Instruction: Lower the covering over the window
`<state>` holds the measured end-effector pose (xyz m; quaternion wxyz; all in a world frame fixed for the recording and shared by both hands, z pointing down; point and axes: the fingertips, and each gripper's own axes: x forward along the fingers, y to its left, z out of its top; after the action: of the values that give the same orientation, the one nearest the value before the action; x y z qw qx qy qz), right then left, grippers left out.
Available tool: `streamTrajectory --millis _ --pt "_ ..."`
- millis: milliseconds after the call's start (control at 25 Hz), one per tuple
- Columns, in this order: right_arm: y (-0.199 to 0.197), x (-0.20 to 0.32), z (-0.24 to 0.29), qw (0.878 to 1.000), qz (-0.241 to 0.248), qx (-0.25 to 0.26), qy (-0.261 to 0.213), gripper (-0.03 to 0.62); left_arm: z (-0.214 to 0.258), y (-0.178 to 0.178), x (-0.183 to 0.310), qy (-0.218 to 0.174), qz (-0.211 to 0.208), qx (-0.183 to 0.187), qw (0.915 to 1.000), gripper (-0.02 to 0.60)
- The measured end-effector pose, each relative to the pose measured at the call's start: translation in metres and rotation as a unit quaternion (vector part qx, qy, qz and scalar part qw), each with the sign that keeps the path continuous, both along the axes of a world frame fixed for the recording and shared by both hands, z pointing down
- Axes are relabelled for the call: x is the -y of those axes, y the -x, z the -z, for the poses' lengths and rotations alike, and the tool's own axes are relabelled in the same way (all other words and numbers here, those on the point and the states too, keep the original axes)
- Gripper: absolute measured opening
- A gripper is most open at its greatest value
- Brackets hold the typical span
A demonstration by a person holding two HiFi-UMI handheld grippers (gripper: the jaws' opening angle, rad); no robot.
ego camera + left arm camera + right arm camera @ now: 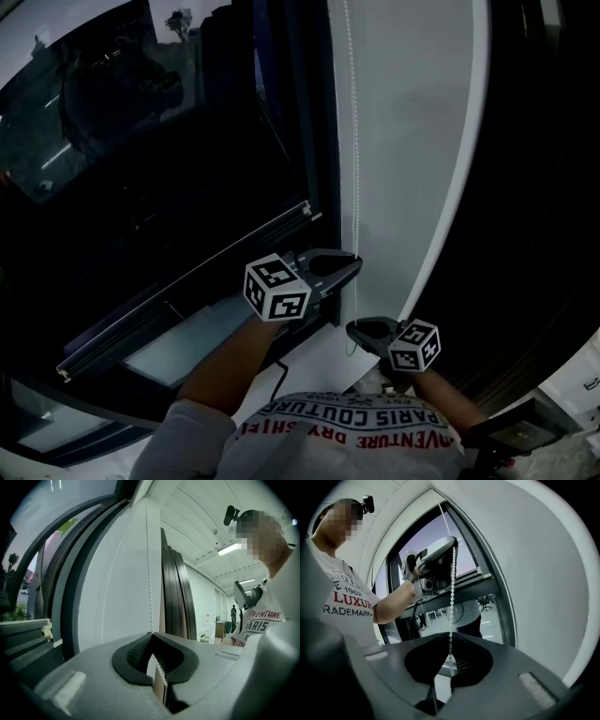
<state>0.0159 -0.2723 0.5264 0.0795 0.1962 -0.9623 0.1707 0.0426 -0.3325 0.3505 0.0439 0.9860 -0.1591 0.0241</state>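
Note:
A white bead chain (354,141) hangs down the white wall beside the window (141,141). My left gripper (354,262) is shut on the chain; in the left gripper view the beads (149,573) run down into the closed jaws of the left gripper (152,637). Just below it, my right gripper (354,328) is also shut on the same chain (452,588), which enters the right gripper (451,637) between the pads. The left gripper (438,555) shows above in the right gripper view. The dark covering's bottom rail (187,289) slants across the lower part of the window.
A white sill (319,361) lies under the window. Tall dark panels (544,187) stand right of the white wall strip (403,141) and show in the left gripper view (176,597). A person (233,613) stands far back in the room.

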Motion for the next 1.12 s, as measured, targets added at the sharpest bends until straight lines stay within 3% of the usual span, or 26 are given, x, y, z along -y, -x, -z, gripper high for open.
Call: streamTrajectory --millis 360,840,1120 --pt "0.001 0.0 -0.038 0.999 -0.009 -0.021 0.04 0.015 -0.036 0.005 -0.002 0.012 0.009 -0.01 0.9998 0.003" --pt "-0.003 -0.004 -0.102 0.993 -0.016 -0.075 0.091 0.015 -0.101 0.006 -0.001 0.035 0.03 0.025 0.9986 0.003" --pt "-0.007 -0.004 -0.112 0.991 -0.029 -0.068 0.11 0.015 -0.112 0.002 -0.003 0.038 0.033 0.018 0.9985 0.003"
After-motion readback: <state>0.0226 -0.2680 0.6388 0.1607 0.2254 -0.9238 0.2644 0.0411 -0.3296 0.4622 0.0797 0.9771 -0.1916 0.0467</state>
